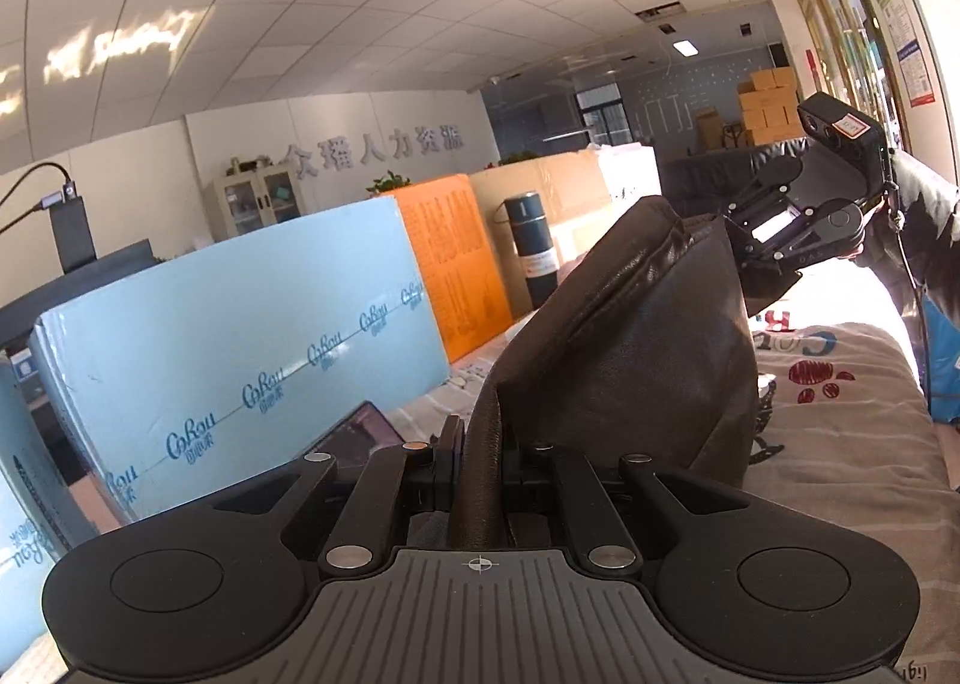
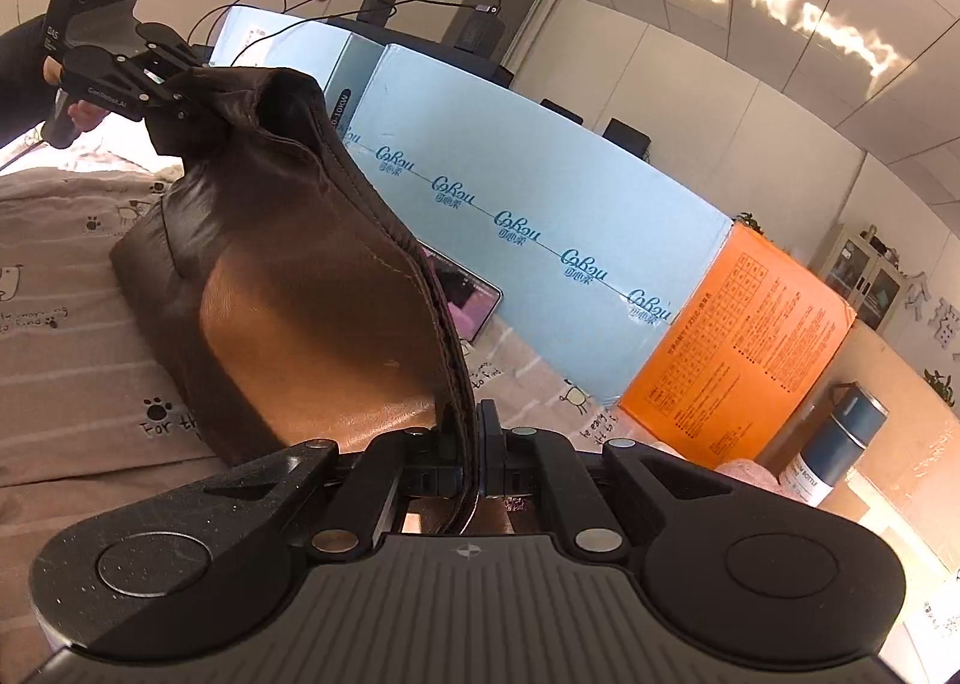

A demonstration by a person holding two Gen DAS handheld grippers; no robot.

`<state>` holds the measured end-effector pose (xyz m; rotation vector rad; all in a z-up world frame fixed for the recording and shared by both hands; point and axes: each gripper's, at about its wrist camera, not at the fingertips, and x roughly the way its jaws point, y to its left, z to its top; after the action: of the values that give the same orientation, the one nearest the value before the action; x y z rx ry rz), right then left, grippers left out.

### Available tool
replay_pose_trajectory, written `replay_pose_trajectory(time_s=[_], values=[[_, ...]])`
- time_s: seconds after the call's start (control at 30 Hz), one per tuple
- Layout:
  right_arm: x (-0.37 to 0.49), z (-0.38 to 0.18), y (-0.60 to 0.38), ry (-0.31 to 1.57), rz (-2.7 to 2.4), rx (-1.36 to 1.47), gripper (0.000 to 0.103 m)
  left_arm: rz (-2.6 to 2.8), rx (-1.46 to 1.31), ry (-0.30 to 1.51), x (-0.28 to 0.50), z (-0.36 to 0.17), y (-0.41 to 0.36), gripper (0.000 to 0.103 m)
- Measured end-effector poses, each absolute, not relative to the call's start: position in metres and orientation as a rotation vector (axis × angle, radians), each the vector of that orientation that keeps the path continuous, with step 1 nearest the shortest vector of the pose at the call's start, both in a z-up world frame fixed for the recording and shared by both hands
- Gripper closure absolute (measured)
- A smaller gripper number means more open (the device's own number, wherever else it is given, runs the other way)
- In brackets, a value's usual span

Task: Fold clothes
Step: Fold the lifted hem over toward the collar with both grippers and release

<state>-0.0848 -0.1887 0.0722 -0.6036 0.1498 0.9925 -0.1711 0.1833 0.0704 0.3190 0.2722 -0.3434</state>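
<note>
Right now the brown jacket [image 2: 288, 276] hangs lifted above the bedsheet [image 2: 78, 378], left gripper [image 1: 477, 465] and right gripper [image 2: 474, 444] each pinched tight on an edge. That slick leather could slip free, dropping onto the phone [image 2: 474, 300] beside it.
</note>
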Motion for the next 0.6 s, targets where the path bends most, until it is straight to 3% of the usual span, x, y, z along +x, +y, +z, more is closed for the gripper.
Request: replay_pose_trajectory(time_s=[0.37, 0.47, 0.5, 0.53, 0.6], values=[[0.017, 0.028, -0.132, 0.444, 1.064, -0.612, 0.099, -0.382, 0.166, 0.565, -0.055, 0.009, 0.229, 0.095], [0.032, 0.023, -0.13, 0.5, 1.085, -0.606, 0.097, -0.398, 0.1, 0.587, -0.05, 0.003, 0.246, 0.088], [0.036, 0.023, -0.132, 0.512, 1.087, -0.602, 0.094, -0.404, 0.072, 0.589, -0.05, 0.002, 0.252, 0.084], [0.039, 0.024, -0.134, 0.517, 1.08, -0.596, 0.084, -0.399, 0.03, 0.587, -0.05, 0.0, 0.26, 0.079], [0.043, 0.026, -0.141, 0.523, 1.061, -0.58, 0.071, -0.369, -0.032, 0.574, -0.053, -0.003, 0.271, 0.037]])
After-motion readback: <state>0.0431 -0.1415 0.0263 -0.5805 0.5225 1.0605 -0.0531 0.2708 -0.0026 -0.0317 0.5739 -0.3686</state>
